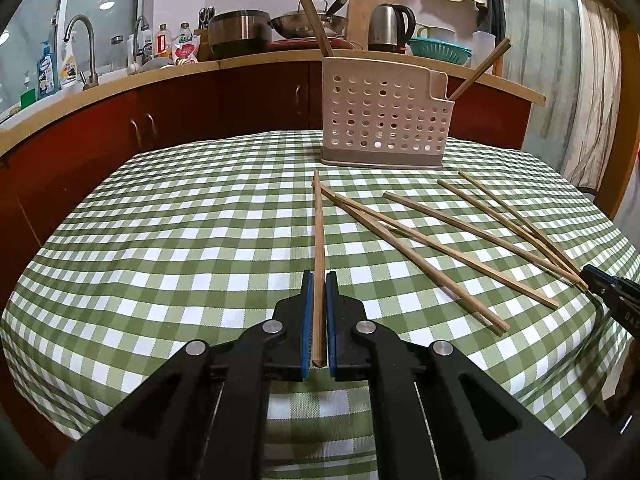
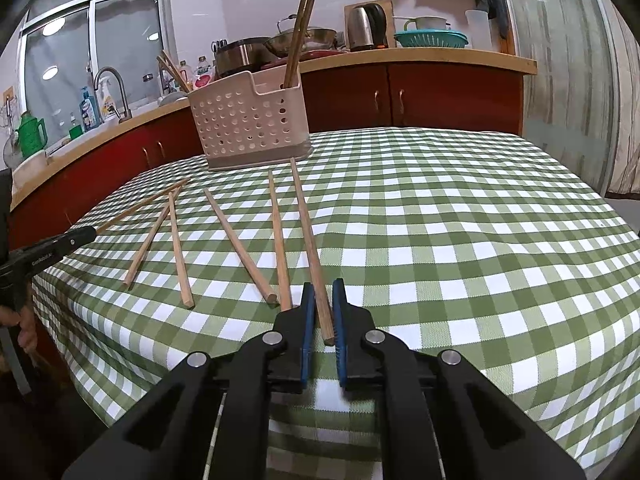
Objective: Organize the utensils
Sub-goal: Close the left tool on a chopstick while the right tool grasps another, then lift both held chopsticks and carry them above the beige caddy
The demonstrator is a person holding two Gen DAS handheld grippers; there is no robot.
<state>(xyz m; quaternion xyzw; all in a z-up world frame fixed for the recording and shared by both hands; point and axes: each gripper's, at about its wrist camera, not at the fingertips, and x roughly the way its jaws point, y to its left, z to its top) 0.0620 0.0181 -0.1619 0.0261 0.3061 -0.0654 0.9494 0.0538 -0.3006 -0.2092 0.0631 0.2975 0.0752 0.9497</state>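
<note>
Six wooden chopsticks are seen loose on the green-and-white checked tablecloth (image 1: 200, 220), each a slim, square-sectioned stick of pale brown wood. White lettering is carried on the left gripper's black arm where it shows at the left edge of the right wrist view; it appears to begin "Gen", but the rest cannot be read. Labels on the bottles (image 1: 46, 72) by the sink are too small to read.

One chopstick (image 1: 319, 264) is flanked by the blue-padded jaws of the left gripper (image 1: 319, 280), which are nearly shut around it; whether it is actually pinched cannot be told. Another chopstick (image 2: 310, 248) lies between the jaws of the right gripper (image 2: 323, 290), a visible gap being left on its right side, so those jaws stand slightly open.

More chopsticks (image 1: 314, 20) are stood leaning in the beige perforated utensil holder (image 1: 382, 120), which is set on the table's far side, just beyond the loose sticks.
</note>
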